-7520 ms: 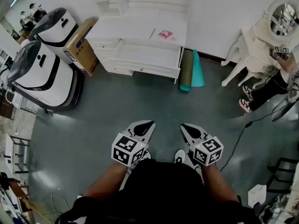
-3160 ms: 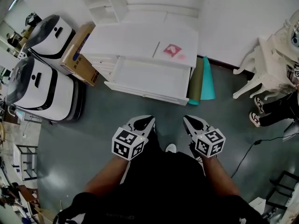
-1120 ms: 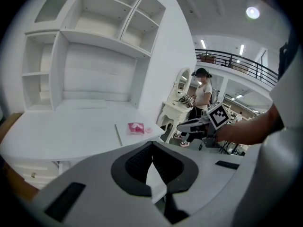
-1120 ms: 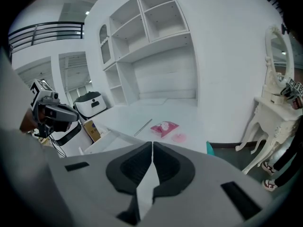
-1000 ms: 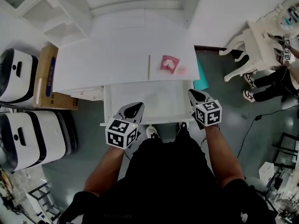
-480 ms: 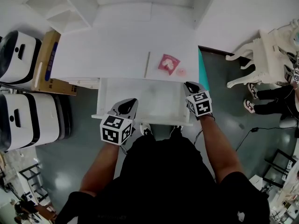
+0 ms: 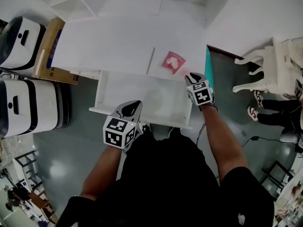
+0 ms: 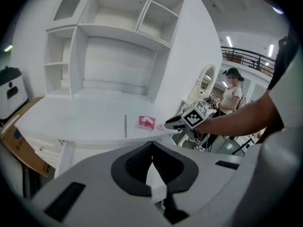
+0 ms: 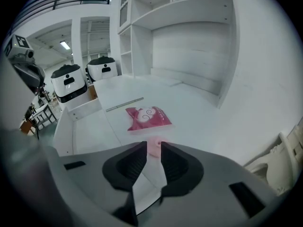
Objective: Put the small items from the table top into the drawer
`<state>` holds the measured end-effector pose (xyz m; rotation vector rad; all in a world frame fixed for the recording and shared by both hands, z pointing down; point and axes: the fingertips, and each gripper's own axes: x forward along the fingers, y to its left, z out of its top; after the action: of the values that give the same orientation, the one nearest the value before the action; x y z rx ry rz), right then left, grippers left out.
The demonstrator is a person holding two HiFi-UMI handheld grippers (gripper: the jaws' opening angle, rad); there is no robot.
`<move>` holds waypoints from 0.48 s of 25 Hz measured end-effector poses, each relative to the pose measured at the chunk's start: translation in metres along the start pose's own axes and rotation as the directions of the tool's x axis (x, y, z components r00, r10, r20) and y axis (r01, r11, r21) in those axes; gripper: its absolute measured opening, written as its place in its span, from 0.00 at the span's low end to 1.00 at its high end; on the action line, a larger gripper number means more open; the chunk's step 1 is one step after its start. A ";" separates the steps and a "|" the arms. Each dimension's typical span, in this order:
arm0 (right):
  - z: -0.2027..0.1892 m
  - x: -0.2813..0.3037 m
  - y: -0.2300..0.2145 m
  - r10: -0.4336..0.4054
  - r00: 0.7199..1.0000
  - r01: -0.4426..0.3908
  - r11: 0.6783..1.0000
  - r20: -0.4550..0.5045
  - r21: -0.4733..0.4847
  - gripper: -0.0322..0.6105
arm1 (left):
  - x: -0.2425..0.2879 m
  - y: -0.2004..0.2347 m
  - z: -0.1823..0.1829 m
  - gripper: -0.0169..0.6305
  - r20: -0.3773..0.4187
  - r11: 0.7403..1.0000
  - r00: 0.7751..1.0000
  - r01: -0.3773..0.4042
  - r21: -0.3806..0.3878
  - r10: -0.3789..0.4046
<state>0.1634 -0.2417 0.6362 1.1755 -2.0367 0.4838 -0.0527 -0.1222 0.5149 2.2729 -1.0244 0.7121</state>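
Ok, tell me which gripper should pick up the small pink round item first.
Right. The right gripper is at the white table's edge, jaws slightly apart, the small pink round item lined up between them. The left gripper, shut, sits back at the open drawer's front.

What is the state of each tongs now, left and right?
Left tongs: closed, holding nothing.
Right tongs: slightly open, with the small pink item at the tips, apparently not gripped.
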 end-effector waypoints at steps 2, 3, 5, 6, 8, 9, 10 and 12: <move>0.001 0.008 -0.004 -0.008 1.000 0.008 1.000 -0.014 -0.010 0.18 | -0.001 0.001 -0.003 0.04 -0.001 1.000 1.000 -0.009 -0.012 0.009; 0.003 0.011 -0.006 -0.011 1.000 0.011 1.000 -0.017 -0.014 0.18 | -0.002 0.001 -0.004 0.04 -0.002 1.000 1.000 -0.013 -0.018 0.012; 0.005 0.018 -0.008 -0.015 1.000 0.014 1.000 -0.021 -0.022 0.18 | -0.002 0.003 -0.007 0.04 -0.003 0.999 1.000 -0.020 -0.026 0.020; 0.007 0.020 -0.009 -0.013 1.000 0.013 1.000 -0.025 -0.028 0.18 | -0.003 0.004 -0.008 0.04 -0.002 0.999 1.000 -0.024 -0.030 0.024; 0.008 0.025 -0.008 -0.008 0.999 0.006 0.999 -0.044 -0.038 0.18 | -0.004 0.006 -0.008 0.04 0.000 0.999 0.999 -0.032 -0.036 0.032; 0.008 0.026 -0.007 -0.004 0.998 0.002 0.999 -0.056 -0.043 0.18 | -0.005 0.006 -0.009 0.04 0.001 0.999 0.999 -0.036 -0.038 0.036; 0.007 0.028 -0.007 0.000 0.998 -0.003 0.999 -0.065 -0.046 0.18 | -0.006 0.007 -0.009 0.04 0.002 0.998 0.999 -0.038 -0.039 0.038; 0.007 0.033 -0.006 0.004 0.997 -0.008 0.999 -0.073 -0.047 0.18 | -0.008 0.009 -0.008 0.04 0.004 0.998 0.999 -0.043 -0.043 0.043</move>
<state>0.1554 -0.2679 0.6558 1.1084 -1.9791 0.4723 -0.0661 -0.1175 0.5178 2.2230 -1.0841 0.6961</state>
